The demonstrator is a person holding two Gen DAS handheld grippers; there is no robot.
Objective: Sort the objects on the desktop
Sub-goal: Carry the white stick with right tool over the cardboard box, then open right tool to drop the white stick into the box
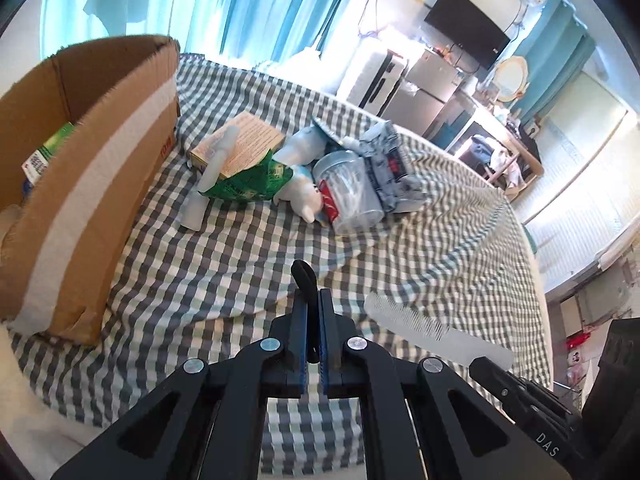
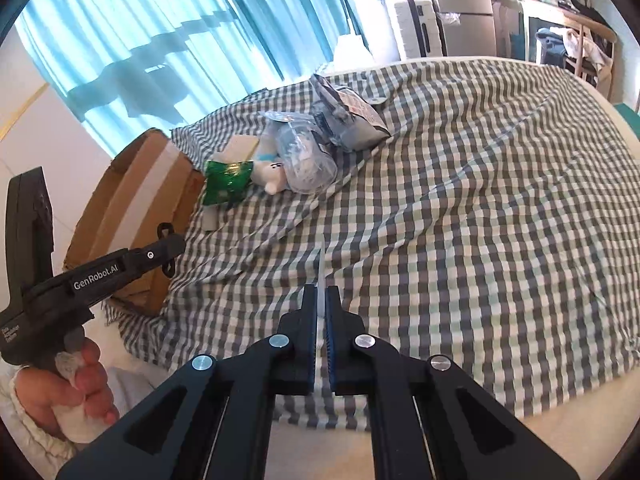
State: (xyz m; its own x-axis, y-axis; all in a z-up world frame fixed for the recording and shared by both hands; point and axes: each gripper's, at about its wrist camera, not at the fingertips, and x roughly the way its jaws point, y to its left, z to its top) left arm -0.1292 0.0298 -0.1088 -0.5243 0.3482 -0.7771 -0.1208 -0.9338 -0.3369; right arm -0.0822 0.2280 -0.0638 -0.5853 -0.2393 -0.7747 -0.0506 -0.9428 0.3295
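Observation:
My left gripper (image 1: 314,296) is shut on a thin black loop (image 1: 303,276), perhaps a hair tie, which sticks up past the fingertips. In the right wrist view the same gripper (image 2: 170,250) hangs beside the cardboard box (image 2: 132,216), with the black loop (image 2: 165,231) poking out above and below its fingers. My right gripper (image 2: 321,294) is shut on a white comb (image 2: 321,268), seen edge-on. The left wrist view shows that comb (image 1: 420,326) flat-on, held above the checked cloth (image 1: 240,260) by the right gripper (image 1: 486,364).
The open cardboard box (image 1: 100,184) stands at the left with a green packet inside. Beyond lies a pile: yellow box (image 1: 244,144), white tube (image 1: 216,168), green bag (image 1: 252,184), white plush toy (image 1: 300,196), clear jar (image 1: 352,196), blue-white packet (image 1: 392,168). A hand (image 2: 80,384) grips the left handle.

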